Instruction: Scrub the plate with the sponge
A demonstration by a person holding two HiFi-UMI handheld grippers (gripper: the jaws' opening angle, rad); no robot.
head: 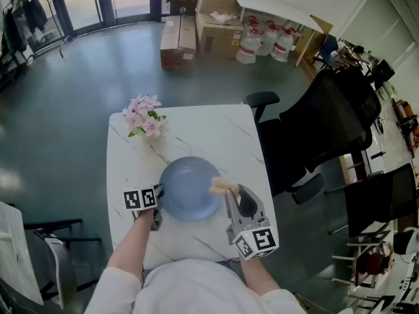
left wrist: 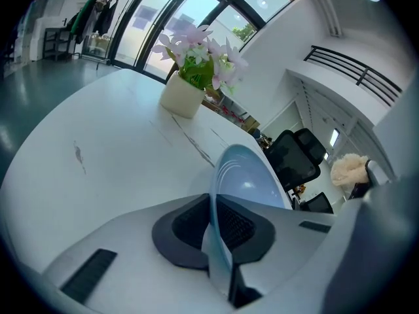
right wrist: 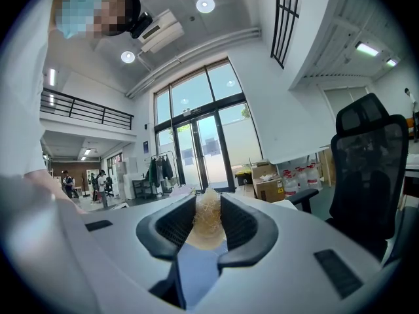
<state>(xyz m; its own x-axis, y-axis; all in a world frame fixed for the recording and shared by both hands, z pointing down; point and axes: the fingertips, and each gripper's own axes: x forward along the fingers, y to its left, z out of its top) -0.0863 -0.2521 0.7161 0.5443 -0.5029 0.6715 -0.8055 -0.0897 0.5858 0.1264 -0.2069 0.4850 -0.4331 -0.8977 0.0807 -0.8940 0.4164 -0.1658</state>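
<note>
The left gripper [left wrist: 219, 226] was clamped shut on the plate [left wrist: 247, 175]. In the left gripper view its two dark ribbed pads pressed on either face of the thin blue rim, which ran up between them and out past the tips. From the head view this gripper [head: 159, 196] sat at the left edge of the plate [head: 188, 190], with its marker cube toward the person.

The right gripper [right wrist: 208, 233] was closed on the sponge [right wrist: 208, 213], a pale, fibrous beige wad squeezed between the pads and bulging out above them. In the head view the right gripper [head: 237, 199] came in from the lower right, and the sponge [head: 222, 186] lay over the right rim of the plate. Whether it pressed on the surface could not be told. A patch of blue showed just below the jaws in the right gripper view.

The plate was round, light blue and shallow, and it sat on the white marbled tabletop [head: 196, 136] near the front edge, close to the person. A small white pot of pink flowers [head: 145, 115] stood well apart from it at the far left corner. A black office chair [head: 327, 126] stood beside the tabletop on the right. Cardboard boxes [head: 209, 28] and water jugs [head: 265, 44] sat on the floor beyond.
</note>
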